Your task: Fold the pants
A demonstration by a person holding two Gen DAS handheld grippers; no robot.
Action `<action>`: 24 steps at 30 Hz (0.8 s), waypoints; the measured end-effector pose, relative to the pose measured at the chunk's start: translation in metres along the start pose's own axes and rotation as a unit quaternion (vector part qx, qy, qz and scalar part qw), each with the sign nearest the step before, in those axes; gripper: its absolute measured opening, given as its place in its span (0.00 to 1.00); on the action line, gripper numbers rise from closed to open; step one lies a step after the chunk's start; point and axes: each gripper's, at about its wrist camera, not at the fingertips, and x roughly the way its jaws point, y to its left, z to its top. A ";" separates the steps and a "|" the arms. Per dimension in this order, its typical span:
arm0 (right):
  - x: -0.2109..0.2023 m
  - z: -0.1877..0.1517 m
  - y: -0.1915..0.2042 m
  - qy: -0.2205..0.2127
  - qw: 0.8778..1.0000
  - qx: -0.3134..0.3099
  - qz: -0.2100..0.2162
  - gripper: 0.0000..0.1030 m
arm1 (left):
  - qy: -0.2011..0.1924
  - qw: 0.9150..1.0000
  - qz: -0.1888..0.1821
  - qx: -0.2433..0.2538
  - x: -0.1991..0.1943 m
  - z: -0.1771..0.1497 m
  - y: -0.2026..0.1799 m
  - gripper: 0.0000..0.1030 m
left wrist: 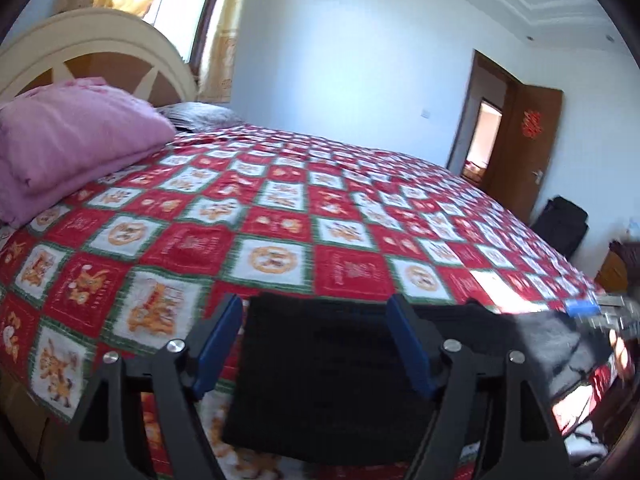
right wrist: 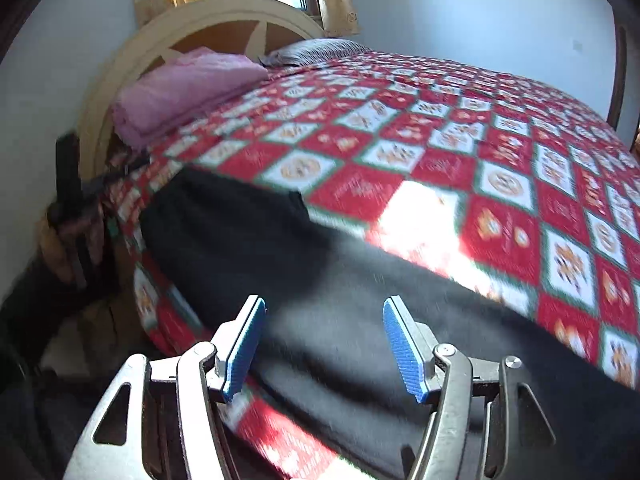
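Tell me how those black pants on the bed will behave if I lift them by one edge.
The black pants lie limp along the bed edge, so they will probably sag and drape. The cloth looks soft and matte, likely not slippery. Being flat fabric, they shouldn't roll.

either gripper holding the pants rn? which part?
Nothing held. The left gripper and right gripper both stand open above the black pants, which lie flat on the bed.

You see a bed under a red, white and green checked quilt, folded pink bedding by the cream headboard, a sunlit curtained window, and an open brown door.
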 end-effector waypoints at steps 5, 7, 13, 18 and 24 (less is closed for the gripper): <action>0.053 0.047 -0.013 0.015 0.997 0.060 0.040 0.61 | 0.048 0.997 0.009 0.061 0.031 -0.029 -0.025 0.75; 0.075 0.058 -0.017 0.024 0.995 0.083 0.053 0.57 | 0.063 0.995 0.030 0.067 0.042 -0.039 -0.023 0.75; 0.141 0.069 -0.028 0.079 0.973 0.182 0.119 0.47 | 0.047 0.996 0.037 0.071 0.036 -0.046 -0.015 0.75; 0.156 0.066 -0.014 0.089 0.968 0.198 0.127 0.10 | 0.040 0.997 0.035 0.062 0.036 -0.046 -0.008 0.75; 0.147 0.079 -0.007 0.055 0.980 0.179 0.067 0.07 | 0.035 0.996 0.046 0.069 0.042 -0.046 -0.009 0.77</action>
